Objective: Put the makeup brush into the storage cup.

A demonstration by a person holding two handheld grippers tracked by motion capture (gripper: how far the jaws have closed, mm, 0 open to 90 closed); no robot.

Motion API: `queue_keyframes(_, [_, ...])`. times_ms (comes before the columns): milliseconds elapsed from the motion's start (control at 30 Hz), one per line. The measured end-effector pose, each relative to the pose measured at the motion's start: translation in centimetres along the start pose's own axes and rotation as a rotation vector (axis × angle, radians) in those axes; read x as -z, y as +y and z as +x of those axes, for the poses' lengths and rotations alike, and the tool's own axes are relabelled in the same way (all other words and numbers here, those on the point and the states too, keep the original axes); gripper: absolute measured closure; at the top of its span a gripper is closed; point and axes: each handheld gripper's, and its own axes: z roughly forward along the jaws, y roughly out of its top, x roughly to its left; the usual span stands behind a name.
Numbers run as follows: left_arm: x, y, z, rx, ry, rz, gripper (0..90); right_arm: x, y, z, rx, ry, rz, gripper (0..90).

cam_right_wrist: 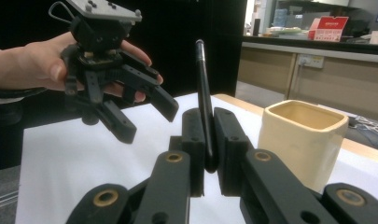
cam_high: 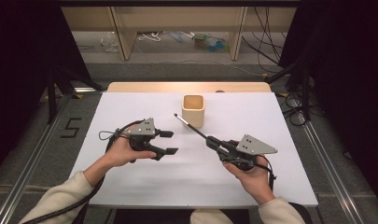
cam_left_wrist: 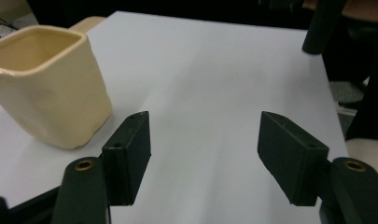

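While the right tool (cam_high: pixel 213 142) is clamped on the thin black pen (cam_high: pixel 192 126), tip just left of the cream square ceramic cup (cam_high: pixel 193 110), insertion remains; left tool (cam_high: pixel 166 142) apart, empty.

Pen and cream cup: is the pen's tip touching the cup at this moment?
Apart. The right gripper view shows the pen clamped upright in the right gripper, with background between it and the cream cup.
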Motion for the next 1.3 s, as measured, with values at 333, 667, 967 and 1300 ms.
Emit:
queue_keyframes(333, [-0.8,0.7,-0.6,0.010,-0.024,-0.047,33.2,-0.1,0.0,0.0,0.007,-0.016,-0.002,84.3])
queue_keyframes(667, [-1.3,1.5,-1.2,0.050,-0.053,-0.103,27.8,-0.1,0.2,0.2,0.028,-0.008,0.008,84.3])
queue_keyframes(967, [-2.0,1.8,-1.2,0.054,-0.056,-0.122,23.7,-0.2,0.2,0.3,0.029,-0.001,-0.004,84.3])
queue_keyframes(1300, [-2.3,2.4,-1.3,0.093,-0.085,-0.164,23.6,-0.3,0.2,0.4,0.024,-0.007,-0.018,84.3])
